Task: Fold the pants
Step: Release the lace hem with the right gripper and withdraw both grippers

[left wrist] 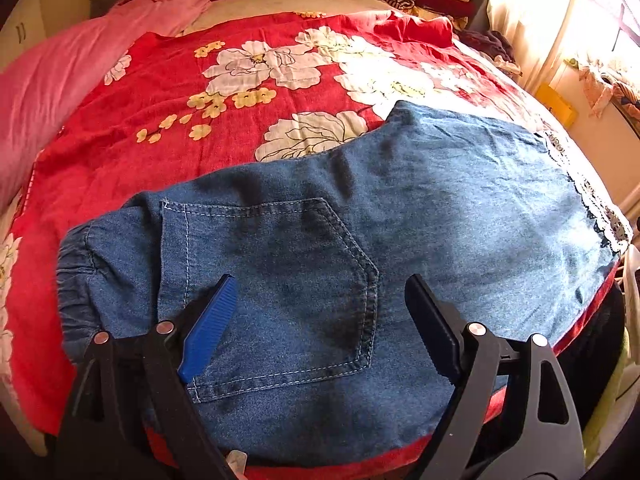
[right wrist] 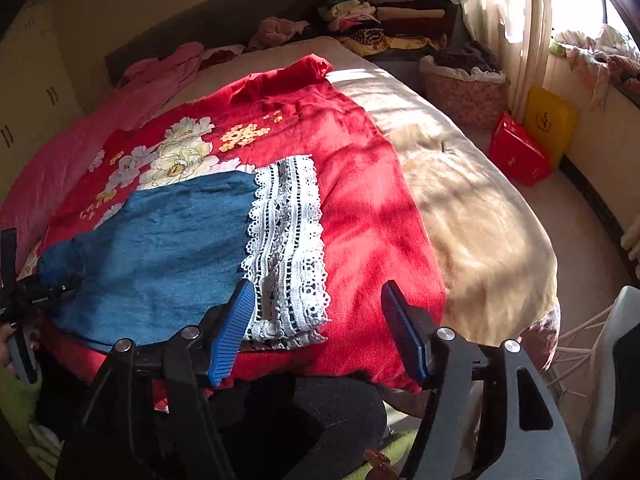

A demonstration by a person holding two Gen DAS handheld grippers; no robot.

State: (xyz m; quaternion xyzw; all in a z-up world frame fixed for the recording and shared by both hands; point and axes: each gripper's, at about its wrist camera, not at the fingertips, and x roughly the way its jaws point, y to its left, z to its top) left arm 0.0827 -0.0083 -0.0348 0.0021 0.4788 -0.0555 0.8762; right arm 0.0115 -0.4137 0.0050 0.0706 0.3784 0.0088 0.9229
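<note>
1. Lying flat near the front edge of the bed: one pair of blue denim pants (left wrist: 400, 208), folded lengthwise, back pocket (left wrist: 276, 284) facing up, elastic waistband (left wrist: 76, 264) at the left end in the left wrist view
2. White lace trim (right wrist: 286, 248) with dark openwork, at the pants' leg end; it rests on the red cloth at the right of the denim
3. Left gripper (left wrist: 320, 320): jaws spread wide, poised over the back pocket, nothing between the pads; whether the tips touch the denim cannot be told
4. Right gripper (right wrist: 316, 328): jaws spread, pinching nothing; the left blue pad (right wrist: 230, 332) sits at the near edge of the lace trim, the right one over bare red cloth
5. Red floral bedspread (left wrist: 168, 92), white and yellow blossoms, directly beneath the pants
6. Beige cover (right wrist: 472, 200) under the bedspread, exposed on the right side of the bed, sunlit
7. Pink blanket (left wrist: 60, 68), bunched along the left side of the bed
8. Stacks of folded clothes (right wrist: 384, 20), mixed colours, beyond the head of the bed
9. Basket (right wrist: 464, 88) with dark garments, on the floor beside the bed
10. Red bag (right wrist: 520, 152) and yellow bag (right wrist: 550, 120), on the floor near the curtain (right wrist: 500, 8)
</note>
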